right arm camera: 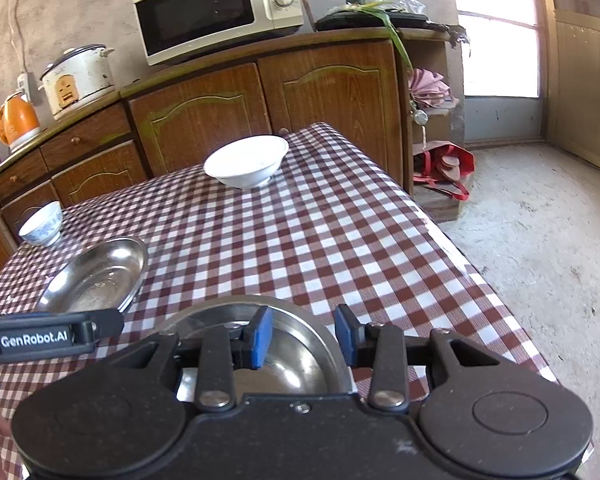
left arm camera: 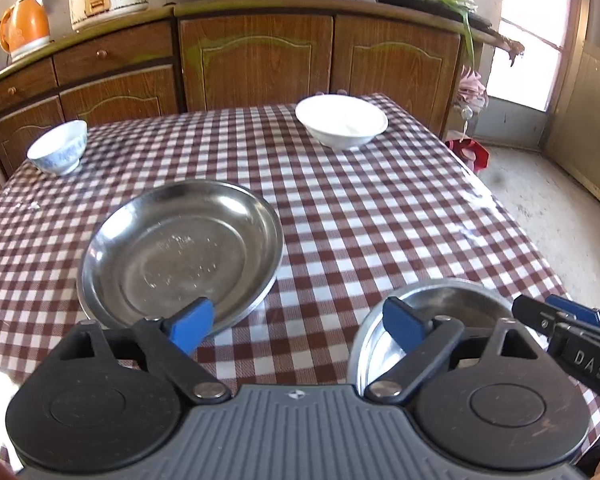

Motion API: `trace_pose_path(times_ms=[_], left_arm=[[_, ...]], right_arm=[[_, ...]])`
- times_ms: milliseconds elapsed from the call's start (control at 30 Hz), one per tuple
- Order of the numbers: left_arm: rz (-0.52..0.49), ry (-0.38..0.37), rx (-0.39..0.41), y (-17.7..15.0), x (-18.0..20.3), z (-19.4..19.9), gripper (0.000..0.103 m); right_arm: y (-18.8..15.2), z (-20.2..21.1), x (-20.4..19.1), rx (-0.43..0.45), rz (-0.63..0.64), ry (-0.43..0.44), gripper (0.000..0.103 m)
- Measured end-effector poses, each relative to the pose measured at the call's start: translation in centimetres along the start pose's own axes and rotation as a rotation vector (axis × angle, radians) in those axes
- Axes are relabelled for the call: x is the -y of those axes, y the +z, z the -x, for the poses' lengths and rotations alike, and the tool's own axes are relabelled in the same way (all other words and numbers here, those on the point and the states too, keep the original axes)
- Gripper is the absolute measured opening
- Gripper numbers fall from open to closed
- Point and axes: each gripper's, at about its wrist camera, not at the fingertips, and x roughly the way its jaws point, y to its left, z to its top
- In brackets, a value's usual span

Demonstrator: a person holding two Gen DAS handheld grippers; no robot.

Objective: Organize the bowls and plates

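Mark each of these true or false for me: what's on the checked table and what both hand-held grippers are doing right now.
1. The left hand-held gripper is open and holds nothing. True.
2. The white bowl is stacked inside the large steel plate. False: it stands apart at the table's far end.
3. The blue-patterned bowl stands upright. True.
4. The right hand-held gripper grips the smaller steel plate. False: its jaws stand open above it.
5. The microwave sits on the table. False: on the cabinet.

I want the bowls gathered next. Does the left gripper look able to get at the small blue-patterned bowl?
Probably yes. The left gripper is open and holds nothing, and the small bowl stands alone near the far left corner. Only the big steel plate lies on the way, low enough to pass over.
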Motion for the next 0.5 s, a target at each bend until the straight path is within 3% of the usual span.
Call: trace_pose_path(times_ms=[500], left_arm=[[-0.022, 0.017, 0.045, 1.7, 0.4, 1.2, 0.095]], right_arm=[[1.8, 0.2, -1.5, 0.034, 0.042, 0.033, 0.045]])
